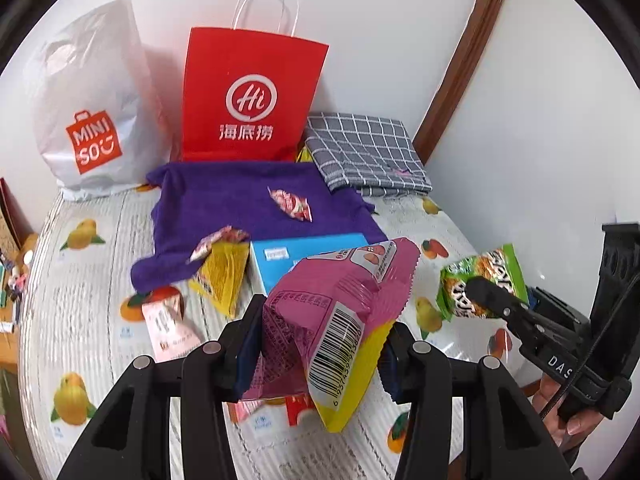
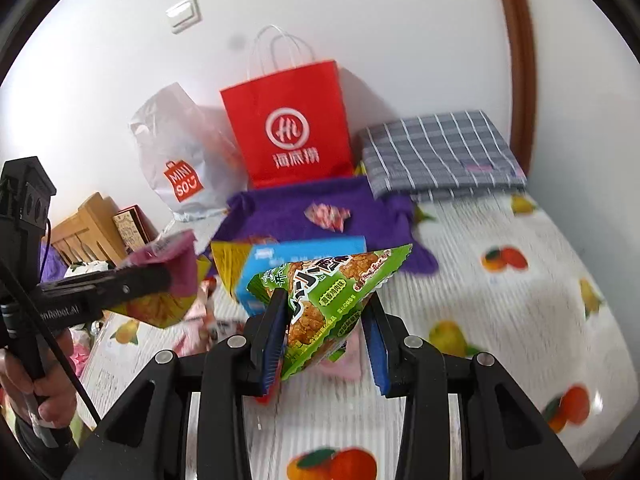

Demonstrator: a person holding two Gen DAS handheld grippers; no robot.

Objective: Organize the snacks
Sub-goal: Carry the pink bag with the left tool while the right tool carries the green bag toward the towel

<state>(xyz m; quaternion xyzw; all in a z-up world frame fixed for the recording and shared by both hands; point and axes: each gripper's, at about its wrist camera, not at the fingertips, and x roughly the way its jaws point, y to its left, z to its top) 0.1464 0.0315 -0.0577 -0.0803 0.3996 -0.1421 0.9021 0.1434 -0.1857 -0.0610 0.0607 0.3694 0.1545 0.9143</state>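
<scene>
My left gripper (image 1: 320,336) is shut on a pink and yellow snack packet (image 1: 340,304) and holds it above the table; it also shows in the right wrist view (image 2: 168,280). My right gripper (image 2: 326,320) is shut on a green triangular snack packet (image 2: 328,292), lifted off the table; this packet also shows in the left wrist view (image 1: 480,280). A blue box (image 1: 304,256), a yellow packet (image 1: 222,276), a pink packet (image 1: 168,324) and small red-white candies (image 1: 290,204) lie on the table and on the purple cloth (image 1: 240,208).
A red paper bag (image 1: 252,96) and a white MINISO bag (image 1: 92,108) stand against the wall at the back. A folded grey checked cloth (image 1: 368,152) lies at the back right. The table has a fruit-print cover (image 1: 80,280). A wooden rack (image 2: 88,224) is at the left.
</scene>
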